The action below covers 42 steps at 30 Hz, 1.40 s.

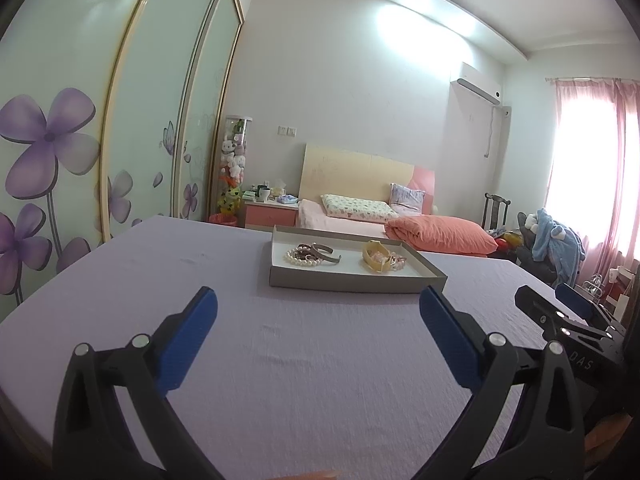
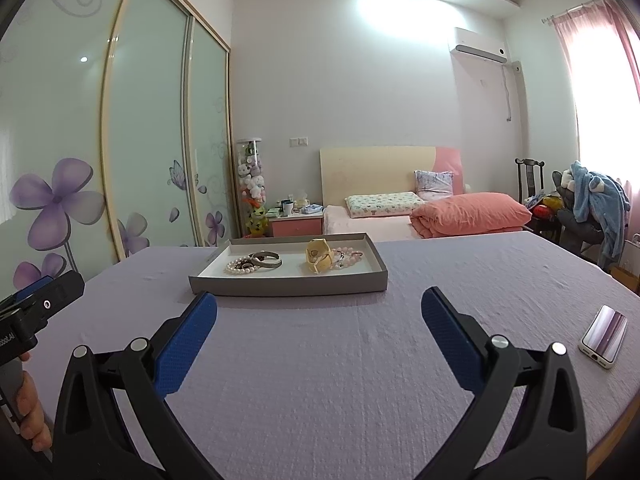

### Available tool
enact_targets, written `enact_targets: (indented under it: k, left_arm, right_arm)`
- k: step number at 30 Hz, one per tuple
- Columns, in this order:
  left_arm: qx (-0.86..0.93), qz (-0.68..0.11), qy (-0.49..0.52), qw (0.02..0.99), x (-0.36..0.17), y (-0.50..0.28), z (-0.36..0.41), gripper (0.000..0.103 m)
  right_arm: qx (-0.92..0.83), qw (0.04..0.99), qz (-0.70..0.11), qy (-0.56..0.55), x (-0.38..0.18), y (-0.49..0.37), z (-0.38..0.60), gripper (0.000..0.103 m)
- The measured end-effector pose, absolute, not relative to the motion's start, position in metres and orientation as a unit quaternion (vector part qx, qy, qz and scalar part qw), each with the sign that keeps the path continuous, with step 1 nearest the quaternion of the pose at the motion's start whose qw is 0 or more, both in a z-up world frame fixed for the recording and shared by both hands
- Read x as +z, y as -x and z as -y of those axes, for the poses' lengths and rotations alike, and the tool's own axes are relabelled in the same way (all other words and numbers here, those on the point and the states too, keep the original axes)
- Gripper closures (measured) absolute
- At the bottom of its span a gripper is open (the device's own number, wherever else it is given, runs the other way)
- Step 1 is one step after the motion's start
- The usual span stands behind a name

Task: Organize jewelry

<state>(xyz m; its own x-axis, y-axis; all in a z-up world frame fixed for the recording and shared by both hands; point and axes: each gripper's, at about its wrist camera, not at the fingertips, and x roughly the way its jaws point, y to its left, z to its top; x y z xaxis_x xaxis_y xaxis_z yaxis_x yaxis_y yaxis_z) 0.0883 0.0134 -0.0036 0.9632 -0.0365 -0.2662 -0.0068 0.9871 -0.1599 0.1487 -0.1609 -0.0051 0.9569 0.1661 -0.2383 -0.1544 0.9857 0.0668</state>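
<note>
A shallow grey box tray sits on the lilac tablecloth ahead of both grippers. Its left part holds a pearl bracelet and a silver bangle. Its right part holds a yellow watch and pink bead bracelets. My left gripper is open and empty, short of the tray. My right gripper is open and empty, just before the tray's near wall.
A phone lies on the table at the right. The right gripper shows at the right edge of the left wrist view. A bed with a pink quilt stands behind; a wardrobe lines the left.
</note>
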Motion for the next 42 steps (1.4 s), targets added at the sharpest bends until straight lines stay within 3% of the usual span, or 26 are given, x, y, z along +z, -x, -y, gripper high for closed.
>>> enact_targets:
  k: [42]
  left_arm:
    - [-0.013,-0.139,0.08,0.987,-0.0087,-0.091,-0.0094,0.004]
  right_arm:
    - [0.089,0.988,-0.126,-0.028,-0.0064,-0.1479,0.1507,0.002]
